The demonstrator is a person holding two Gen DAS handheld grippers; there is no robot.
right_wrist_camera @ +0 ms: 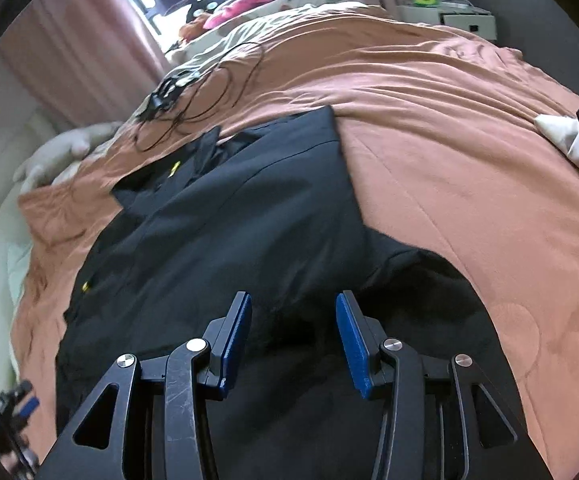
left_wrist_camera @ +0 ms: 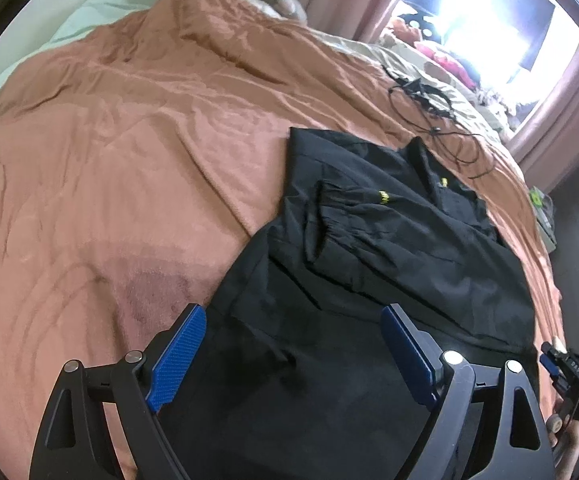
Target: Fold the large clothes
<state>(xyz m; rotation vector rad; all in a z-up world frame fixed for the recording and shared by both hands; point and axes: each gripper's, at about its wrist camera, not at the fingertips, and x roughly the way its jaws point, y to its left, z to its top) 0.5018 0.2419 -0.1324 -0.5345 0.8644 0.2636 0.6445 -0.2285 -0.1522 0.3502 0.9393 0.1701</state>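
1. Left tool (left_wrist_camera: 293,354): jaws spread wide, nothing gripped, hovering over the near hem of the black jacket (left_wrist_camera: 369,240).
2. Jacket lies flat on the orange bedspread (left_wrist_camera: 109,160), sleeve (left_wrist_camera: 349,220) folded across its chest.
3. Right tool (right_wrist_camera: 294,342): jaws half apart, nothing between them, above the jacket's near right corner.
4. Risk: slick fabric, so a one-layer pinch would drag the folded sleeve out.
5. Risk: black cable (left_wrist_camera: 441,120) lies near the collar; a far fold could snag it.

Left claw (left_wrist_camera: 293,354), right claw (right_wrist_camera: 294,340): black angular link arms, round silver pivot screws, ribbed blue pads (left_wrist_camera: 179,360).
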